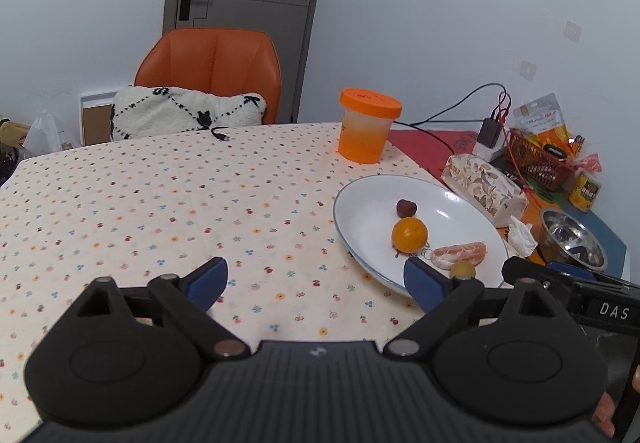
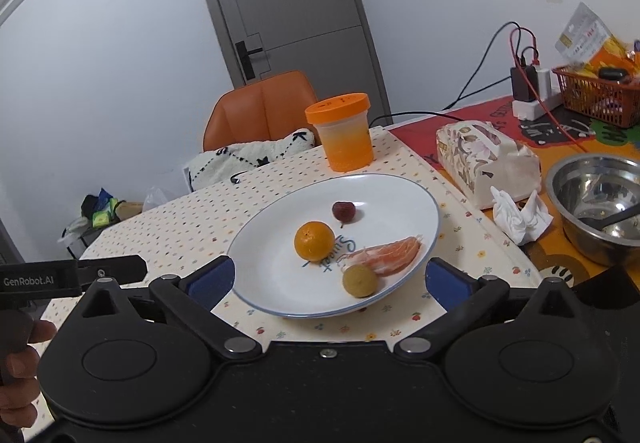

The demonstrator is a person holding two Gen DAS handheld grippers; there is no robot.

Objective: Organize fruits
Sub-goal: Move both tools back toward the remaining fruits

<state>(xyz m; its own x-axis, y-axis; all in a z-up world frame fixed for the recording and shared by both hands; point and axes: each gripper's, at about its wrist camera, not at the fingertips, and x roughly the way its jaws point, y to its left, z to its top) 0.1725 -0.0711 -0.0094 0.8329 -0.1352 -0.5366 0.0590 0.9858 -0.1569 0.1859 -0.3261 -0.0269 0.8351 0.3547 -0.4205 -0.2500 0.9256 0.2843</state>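
A white plate [image 2: 280, 283] [image 1: 360, 219] on the dotted tablecloth holds an orange [image 2: 314, 240] [image 1: 409, 234], a dark red lychee [image 2: 343, 211] [image 1: 406, 207], a peeled pomelo segment [image 2: 390, 255] [image 1: 460, 254] and a small yellow-brown round fruit [image 2: 359, 280] [image 1: 462, 269]. My right gripper [image 2: 328, 279] stands open just in front of the plate's near rim, nothing between its blue pads. My left gripper [image 1: 316, 283] is open over bare cloth left of the plate, its right finger [image 1: 420, 283] overlapping the plate's near edge.
An orange-lidded jar [image 2: 344, 133] [image 1: 368, 125] stands behind the plate. A tissue pack [image 2: 486, 167], crumpled tissue [image 2: 518, 215], steel bowl [image 2: 600, 203] and red basket [image 2: 600, 95] sit on the right. An orange chair [image 1: 210, 71] with a cushion stands at the far edge.
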